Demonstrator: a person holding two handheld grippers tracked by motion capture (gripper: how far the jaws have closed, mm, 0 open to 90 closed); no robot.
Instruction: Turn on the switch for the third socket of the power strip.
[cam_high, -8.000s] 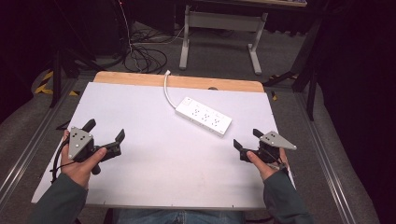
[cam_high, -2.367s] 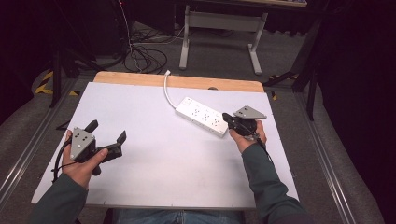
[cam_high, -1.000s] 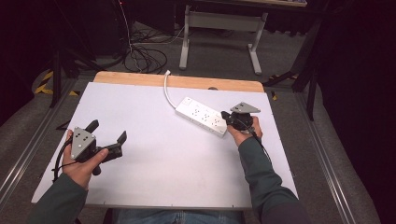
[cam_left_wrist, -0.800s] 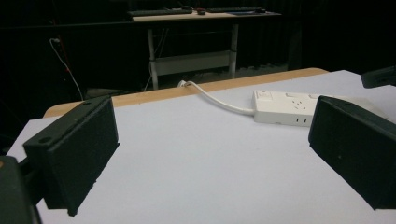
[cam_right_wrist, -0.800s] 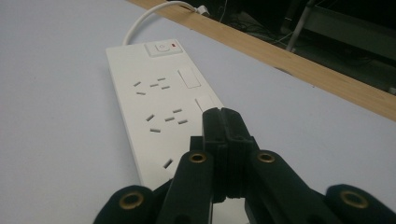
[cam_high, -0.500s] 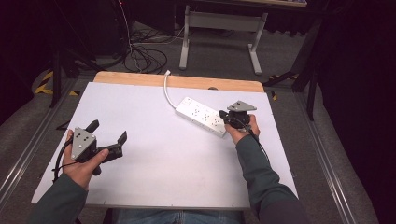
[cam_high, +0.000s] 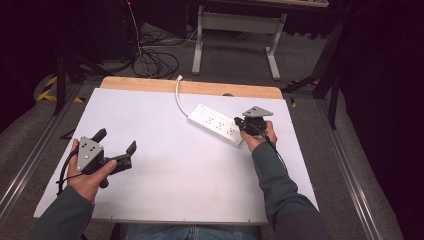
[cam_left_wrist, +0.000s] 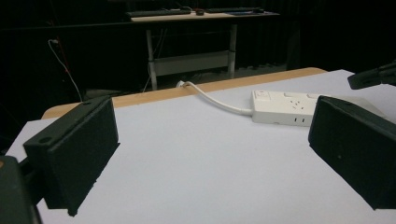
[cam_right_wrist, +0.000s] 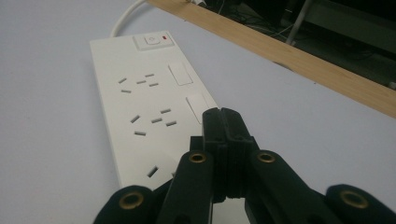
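Observation:
A white power strip (cam_high: 215, 124) lies at an angle on the white table top (cam_high: 170, 175), its cord (cam_high: 180, 97) running off the far edge. My right gripper (cam_high: 239, 123) is shut with nothing between its jaws, and its tips hang over the strip's right end. In the right gripper view the closed tips (cam_right_wrist: 226, 119) sit above the strip (cam_right_wrist: 135, 107), close to its sockets and short of the switch (cam_right_wrist: 152, 41); whether they touch I cannot tell. My left gripper (cam_high: 116, 141) stands open near the table's left front. Its wide jaws frame bare table (cam_left_wrist: 210, 158), with the strip (cam_left_wrist: 285, 107) farther off.
A wooden strip (cam_high: 190, 87) borders the table's far edge. Beyond it are a desk frame (cam_high: 235, 25) and loose cables (cam_high: 155, 62) on the floor. Metal rails (cam_high: 345, 165) run along both sides of the table.
My right hand has come from the table's right front up to the power strip's right end and its jaws have shut; in the last second it barely shifted. The left hand has stayed put.

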